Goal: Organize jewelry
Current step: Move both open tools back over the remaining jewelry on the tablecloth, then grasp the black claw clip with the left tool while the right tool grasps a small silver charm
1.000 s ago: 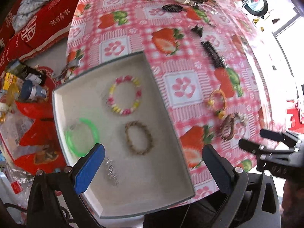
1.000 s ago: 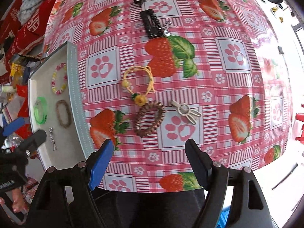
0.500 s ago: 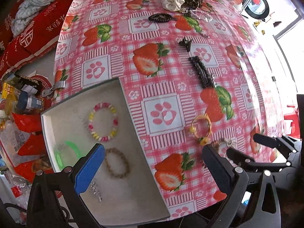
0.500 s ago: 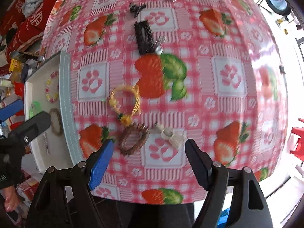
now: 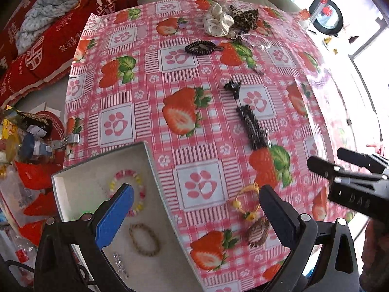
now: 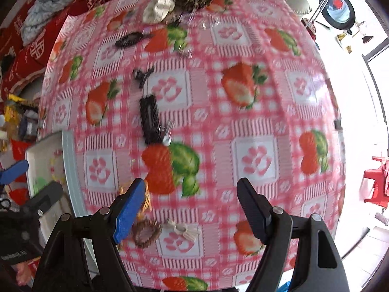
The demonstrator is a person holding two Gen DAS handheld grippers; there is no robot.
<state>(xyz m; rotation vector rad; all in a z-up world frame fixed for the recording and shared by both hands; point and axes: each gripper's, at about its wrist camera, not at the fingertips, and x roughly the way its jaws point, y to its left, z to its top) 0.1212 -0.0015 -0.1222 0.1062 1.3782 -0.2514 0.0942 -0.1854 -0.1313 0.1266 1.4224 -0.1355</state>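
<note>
A: Where is the jewelry found?
B: Bracelets point(image 5: 145, 242) are laid in the tray point(image 5: 150, 163); hair ties point(image 5: 246, 202) and clips point(image 5: 252, 127) are scattered on the worktop point(image 5: 204, 126) beside it.
A: And the tools?
B: The left tool point(image 5: 194, 206) and right tool point(image 6: 189, 205) are both held wide open; nothing is gripped.

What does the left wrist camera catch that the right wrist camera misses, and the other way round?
Only the left wrist view shows the tan bead bracelet and the small silver piece in the white tray, plus the right gripper, open and empty.

Only the right wrist view shows the cream bow clip near the table's front edge and a red stool on the floor.

Both show the tray, the long black hair clip, the yellow hair tie, the brown coil hair tie and the white scrunchie.
</note>
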